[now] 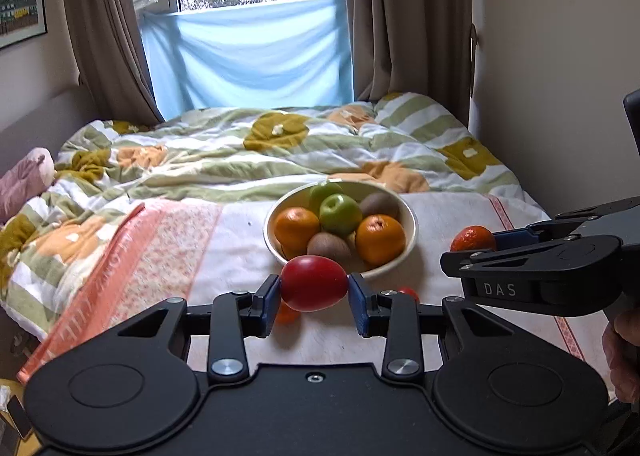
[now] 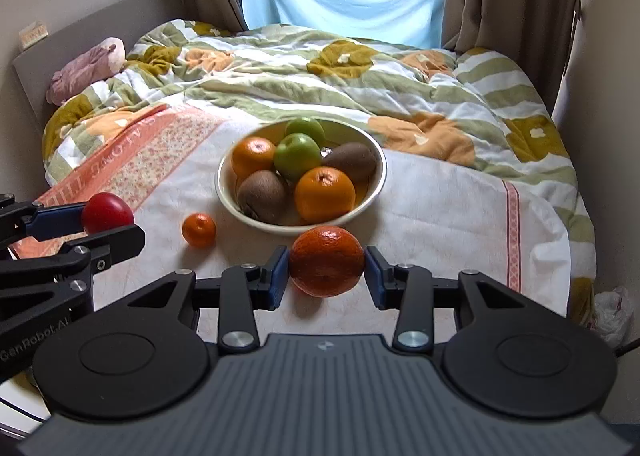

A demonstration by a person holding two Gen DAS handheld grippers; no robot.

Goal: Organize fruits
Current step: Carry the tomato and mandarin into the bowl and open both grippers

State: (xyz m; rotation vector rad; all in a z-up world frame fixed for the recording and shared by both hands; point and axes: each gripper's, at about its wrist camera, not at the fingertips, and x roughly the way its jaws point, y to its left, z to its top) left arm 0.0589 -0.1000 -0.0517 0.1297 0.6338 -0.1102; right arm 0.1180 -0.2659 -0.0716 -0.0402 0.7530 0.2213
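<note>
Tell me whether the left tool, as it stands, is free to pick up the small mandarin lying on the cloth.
Probably not yet. The left tool is shut on a red fruit, so it has no free grip. The small mandarin lies uncovered beside the bowl.

flowered quilt point(image 2: 360, 68) on the bed, pink plush toy point(image 2: 86, 70) beside it, blue cloth point(image 1: 248, 56) between brown curtains point(image 1: 404, 16)

"DAS" stands on the right gripper point(image 1: 496, 246) body — "GenRobot.AI" on the left gripper point(image 2: 114, 222) body.
</note>
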